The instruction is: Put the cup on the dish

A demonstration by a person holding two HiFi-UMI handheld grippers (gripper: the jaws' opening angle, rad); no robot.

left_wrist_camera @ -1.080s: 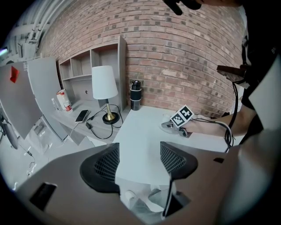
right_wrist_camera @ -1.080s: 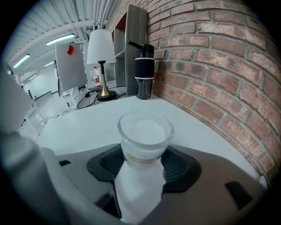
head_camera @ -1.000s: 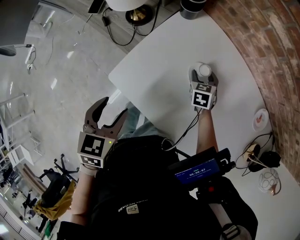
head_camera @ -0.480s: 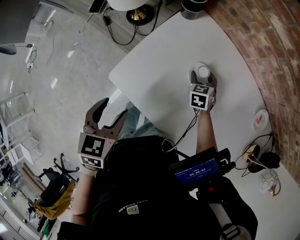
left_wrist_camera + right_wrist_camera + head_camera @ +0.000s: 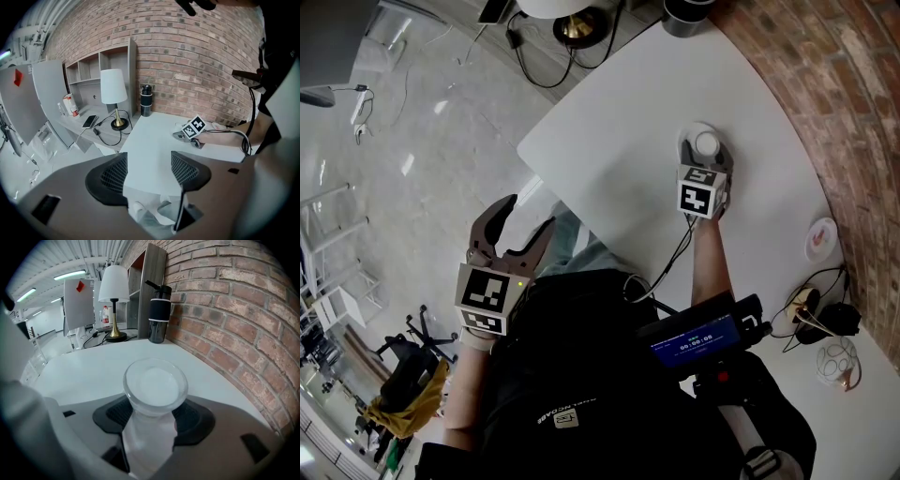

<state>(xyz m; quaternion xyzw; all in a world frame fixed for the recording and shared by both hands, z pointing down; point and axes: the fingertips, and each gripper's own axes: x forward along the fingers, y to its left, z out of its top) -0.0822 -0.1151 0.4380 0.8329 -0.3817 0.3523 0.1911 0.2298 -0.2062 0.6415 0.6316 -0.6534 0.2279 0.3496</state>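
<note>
A clear glass cup (image 5: 706, 142) (image 5: 155, 386) stands upright between the jaws of my right gripper (image 5: 706, 148) (image 5: 154, 417), whose black pads press on its sides. This is over the far right part of the white table (image 5: 619, 122). I cannot tell whether the cup's foot touches the table. A small white dish (image 5: 820, 238) with a pinkish mark lies on the table to the right, close to the brick wall and apart from the cup. My left gripper (image 5: 528, 214) (image 5: 149, 176) is open and holds nothing, off the table's near edge above the person's lap.
A brick wall (image 5: 853, 94) curves along the table's right side. A black flask (image 5: 159, 315) and a lamp (image 5: 115, 301) stand at the far end. Cables and a black device (image 5: 820, 314) and a white rounded object (image 5: 839, 361) lie near the dish.
My right gripper with the cup has shifted very slightly to the left. The left gripper has not moved.
</note>
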